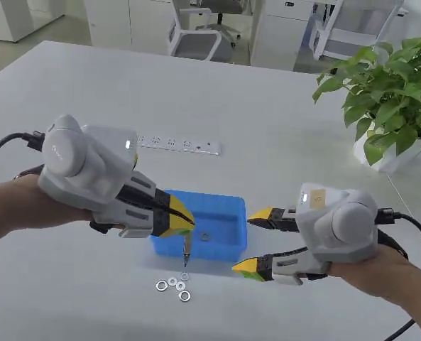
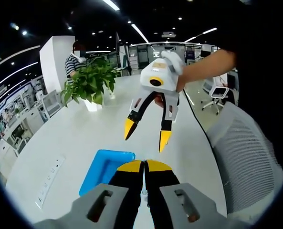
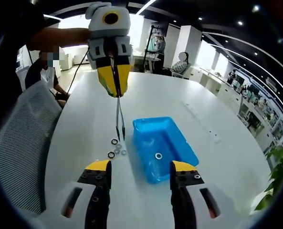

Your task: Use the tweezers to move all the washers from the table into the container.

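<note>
Key relation: the loose washers (image 1: 173, 286) lie just past the tips of the tweezers (image 1: 186, 250), down and slightly forward from the left gripper (image 1: 184, 219). The tips hang right beside the nearest washer; whether they touch it cannot be told.
Long axis: the tweezers run straight out of the left fingers (image 3: 108, 76) along the gripper's own line, angled steeply down at the worktop (image 1: 196, 106).
Left fingers: clenched together on the upper end of the tweezers, the yellow tips meeting with no gap.
Right fingers: the right gripper (image 1: 253, 241) is spread wide and holds nothing.
Nearer hand: the left one, judging by the head view. From the right fingers (image 3: 98, 167) the washers lie ahead and off to the left, well apart.
Washers: about five small flat metal rings, shiny, bunched close together on the bare worktop, some touching each other. They look thin and likely to slide, so they will probably need to be pinched at the edge.
Container: a shallow blue tray (image 1: 224, 209) just behind the tweezers' tips as the left fingers point, its near wall close to the cluster.
Already inside: a single washer (image 1: 206, 236) lies flat on the tray's floor.
Progress: judged early, with most washers yet to be moved.
</note>
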`<act>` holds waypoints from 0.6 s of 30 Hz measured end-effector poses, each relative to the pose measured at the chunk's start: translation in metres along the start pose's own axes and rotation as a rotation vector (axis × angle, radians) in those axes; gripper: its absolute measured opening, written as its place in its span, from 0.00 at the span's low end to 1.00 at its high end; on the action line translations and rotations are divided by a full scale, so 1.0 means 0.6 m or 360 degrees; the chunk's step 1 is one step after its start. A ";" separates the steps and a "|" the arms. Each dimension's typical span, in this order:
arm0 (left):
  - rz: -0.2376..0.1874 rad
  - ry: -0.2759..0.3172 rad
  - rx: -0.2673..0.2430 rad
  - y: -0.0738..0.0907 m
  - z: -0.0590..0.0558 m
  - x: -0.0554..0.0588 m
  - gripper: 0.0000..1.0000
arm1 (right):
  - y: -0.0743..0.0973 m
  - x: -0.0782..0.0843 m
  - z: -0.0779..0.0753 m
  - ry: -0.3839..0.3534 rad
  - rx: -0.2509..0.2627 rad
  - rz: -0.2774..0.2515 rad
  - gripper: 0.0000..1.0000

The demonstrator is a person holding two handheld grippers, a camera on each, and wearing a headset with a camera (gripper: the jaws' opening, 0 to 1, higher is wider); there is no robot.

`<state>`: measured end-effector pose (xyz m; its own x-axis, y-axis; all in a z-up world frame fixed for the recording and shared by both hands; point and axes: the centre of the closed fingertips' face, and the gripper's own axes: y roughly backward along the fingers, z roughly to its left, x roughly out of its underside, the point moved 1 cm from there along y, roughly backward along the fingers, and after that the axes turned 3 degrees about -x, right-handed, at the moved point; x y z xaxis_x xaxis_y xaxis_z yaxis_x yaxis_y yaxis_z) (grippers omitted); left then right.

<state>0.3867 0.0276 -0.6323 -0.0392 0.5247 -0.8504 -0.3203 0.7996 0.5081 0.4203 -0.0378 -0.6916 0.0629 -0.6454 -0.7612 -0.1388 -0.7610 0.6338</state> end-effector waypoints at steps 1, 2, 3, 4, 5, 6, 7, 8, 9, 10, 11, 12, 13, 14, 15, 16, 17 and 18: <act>-0.0002 0.0001 0.0002 0.000 -0.002 0.001 0.05 | 0.000 0.001 0.002 -0.0005 -0.0002 -0.0003 0.51; -0.0004 0.0003 0.0006 -0.001 -0.005 0.002 0.05 | 0.000 0.002 0.005 -0.0010 -0.0004 -0.0003 0.51; -0.0007 0.0004 0.0006 -0.002 -0.007 0.004 0.05 | 0.000 0.003 0.007 -0.0012 -0.0005 -0.0001 0.51; -0.0008 0.0006 0.0009 -0.004 -0.010 0.006 0.05 | -0.001 0.005 0.009 -0.0013 -0.0005 0.0000 0.51; -0.0009 0.0007 0.0013 -0.005 -0.013 0.007 0.05 | -0.001 0.007 0.011 -0.0015 -0.0009 0.0001 0.51; -0.0007 0.0007 0.0016 -0.007 -0.015 0.009 0.05 | -0.002 0.008 0.013 -0.0018 -0.0011 0.0004 0.51; -0.0002 0.0009 0.0020 -0.009 -0.018 0.013 0.05 | -0.002 0.010 0.015 -0.0020 -0.0014 0.0007 0.51; 0.0001 0.0011 0.0023 -0.010 -0.019 0.015 0.05 | -0.003 0.011 0.016 -0.0022 -0.0018 0.0010 0.51; 0.0004 0.0013 0.0026 -0.011 -0.021 0.017 0.05 | -0.003 0.013 0.018 -0.0022 -0.0020 0.0015 0.51; 0.0004 0.0014 0.0028 -0.012 -0.023 0.018 0.05 | -0.003 0.014 0.019 -0.0021 -0.0021 0.0018 0.51; 0.0003 0.0017 0.0030 -0.014 -0.024 0.020 0.05 | -0.003 0.015 0.020 -0.0023 -0.0022 0.0018 0.51; 0.0004 0.0019 0.0030 -0.015 -0.024 0.022 0.05 | -0.004 0.015 0.022 -0.0031 -0.0025 0.0017 0.51; 0.0002 0.0021 0.0032 -0.016 -0.025 0.024 0.05 | -0.004 0.016 0.023 -0.0034 -0.0026 0.0017 0.51; 0.0002 0.0021 0.0033 -0.018 -0.025 0.025 0.05 | -0.005 0.018 0.024 -0.0039 -0.0027 0.0021 0.51; 0.0003 0.0025 0.0036 -0.019 -0.026 0.027 0.05 | -0.005 0.018 0.025 -0.0040 -0.0027 0.0022 0.51; 0.0004 0.0025 0.0037 -0.020 -0.026 0.029 0.05 | -0.005 0.019 0.027 -0.0043 -0.0029 0.0020 0.51; 0.0007 0.0023 0.0038 -0.022 -0.027 0.032 0.05 | -0.005 0.020 0.028 -0.0048 -0.0030 0.0019 0.51; 0.0009 0.0025 0.0040 -0.023 -0.027 0.033 0.05 | -0.005 0.021 0.030 -0.0055 -0.0030 0.0020 0.51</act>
<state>0.3749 0.0221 -0.6586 -0.0560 0.5246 -0.8495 -0.2962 0.8038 0.5159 0.4038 -0.0425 -0.7059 0.0273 -0.6525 -0.7573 -0.1204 -0.7543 0.6455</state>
